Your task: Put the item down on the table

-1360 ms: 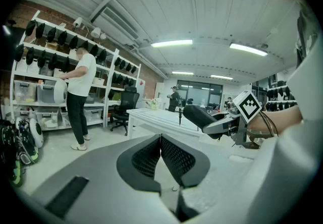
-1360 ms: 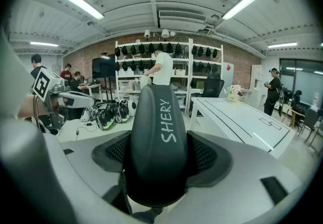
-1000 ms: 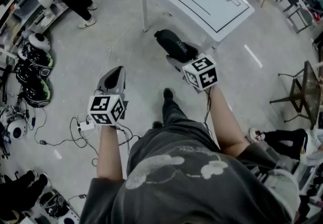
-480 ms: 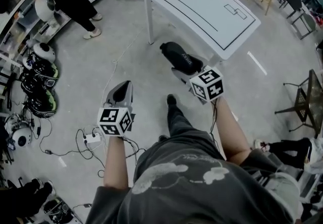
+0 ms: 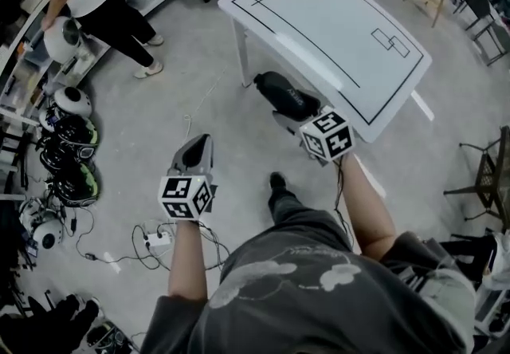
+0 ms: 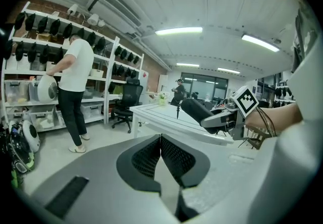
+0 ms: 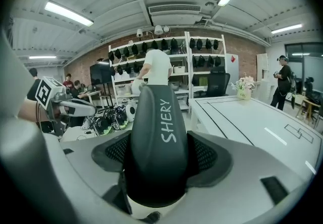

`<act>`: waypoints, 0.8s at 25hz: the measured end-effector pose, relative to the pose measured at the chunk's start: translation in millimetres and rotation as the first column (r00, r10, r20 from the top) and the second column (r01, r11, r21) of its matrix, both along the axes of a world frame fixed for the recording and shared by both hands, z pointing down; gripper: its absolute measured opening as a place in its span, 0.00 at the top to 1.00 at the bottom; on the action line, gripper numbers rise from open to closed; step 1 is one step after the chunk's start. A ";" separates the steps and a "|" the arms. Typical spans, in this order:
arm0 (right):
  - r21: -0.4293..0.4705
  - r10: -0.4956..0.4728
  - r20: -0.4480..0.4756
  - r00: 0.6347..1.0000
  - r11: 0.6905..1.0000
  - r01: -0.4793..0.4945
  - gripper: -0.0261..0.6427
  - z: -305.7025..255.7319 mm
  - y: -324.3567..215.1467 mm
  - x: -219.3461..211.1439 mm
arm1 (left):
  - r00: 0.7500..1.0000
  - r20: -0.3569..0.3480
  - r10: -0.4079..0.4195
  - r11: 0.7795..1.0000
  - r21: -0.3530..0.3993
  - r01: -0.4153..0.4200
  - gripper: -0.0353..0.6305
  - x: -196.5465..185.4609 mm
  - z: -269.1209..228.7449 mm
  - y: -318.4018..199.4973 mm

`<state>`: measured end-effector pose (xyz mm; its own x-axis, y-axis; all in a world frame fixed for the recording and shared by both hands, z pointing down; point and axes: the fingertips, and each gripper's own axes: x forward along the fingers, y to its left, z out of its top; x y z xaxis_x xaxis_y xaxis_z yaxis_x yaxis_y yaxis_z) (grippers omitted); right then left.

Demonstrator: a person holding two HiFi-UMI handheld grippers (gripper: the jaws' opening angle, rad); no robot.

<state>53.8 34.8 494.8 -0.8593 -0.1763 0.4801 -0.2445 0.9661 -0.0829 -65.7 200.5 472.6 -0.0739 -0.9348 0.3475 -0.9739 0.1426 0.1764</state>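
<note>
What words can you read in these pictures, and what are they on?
"SHERY": white letters on the black case held in the right gripper.
White print on that case in the head view: too small to read.
The marker cubes: black-and-white squares only, no words.
The table: only black lines, no words.

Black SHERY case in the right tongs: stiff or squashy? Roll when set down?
Probably stiff: the black SHERY case shows no dents where the right tongs clamp it. Its smooth, domed shell may slip or rock on the table.
</note>
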 end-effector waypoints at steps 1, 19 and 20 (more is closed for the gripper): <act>-0.003 0.001 0.001 1.000 1.000 -0.001 0.47 -0.8 -13.5 -6.8 | 1.000 -0.001 -0.004 1.000 0.004 0.004 0.94 -6.2 -2.4 -13.2; -0.010 0.021 -0.004 1.000 1.000 -0.021 0.47 4.8 -180.0 -55.3 | 1.000 0.020 0.016 1.000 0.016 -0.016 0.94 -62.9 -7.1 -187.8; -0.007 0.019 -0.007 1.000 1.000 -0.019 0.47 6.0 -184.6 -58.7 | 1.000 0.021 0.017 1.000 0.018 -0.018 0.94 -66.2 -7.0 -193.0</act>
